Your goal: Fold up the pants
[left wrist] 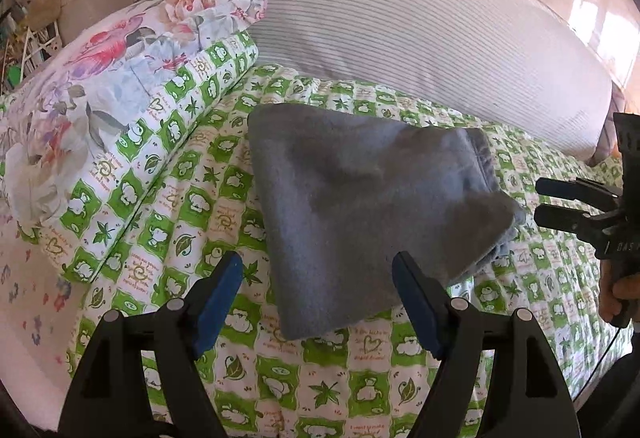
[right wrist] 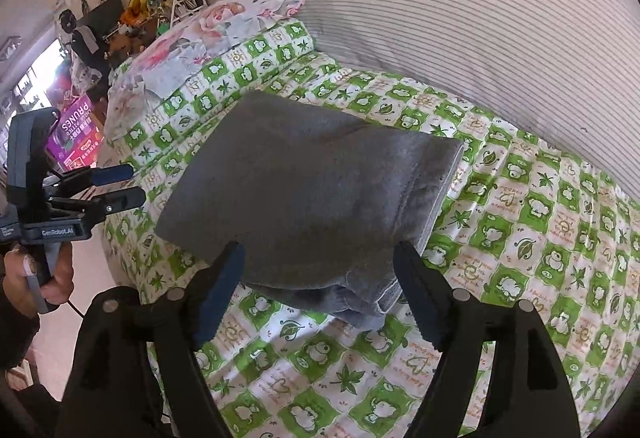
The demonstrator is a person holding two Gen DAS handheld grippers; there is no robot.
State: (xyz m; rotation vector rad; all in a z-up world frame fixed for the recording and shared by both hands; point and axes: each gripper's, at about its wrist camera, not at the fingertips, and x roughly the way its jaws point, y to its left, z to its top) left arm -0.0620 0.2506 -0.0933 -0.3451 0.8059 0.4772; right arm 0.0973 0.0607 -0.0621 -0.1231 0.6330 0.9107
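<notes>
Presently we list: grey folded pants (left wrist: pixel 360 222) lying mid-bed on the green-checked sheet (left wrist: pixel 280 378); left tongs (left wrist: pixel 318 302) and right tongs (right wrist: pixel 320 298) both spread wide, holding nothing.

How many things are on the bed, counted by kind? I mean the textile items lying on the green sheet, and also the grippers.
Folded grey pants: 1
Floral pillow: 1
Striped white bolster: 1
Grippers: 2, the left gripper and the right gripper, both open and off the pants
Total: 5
</notes>
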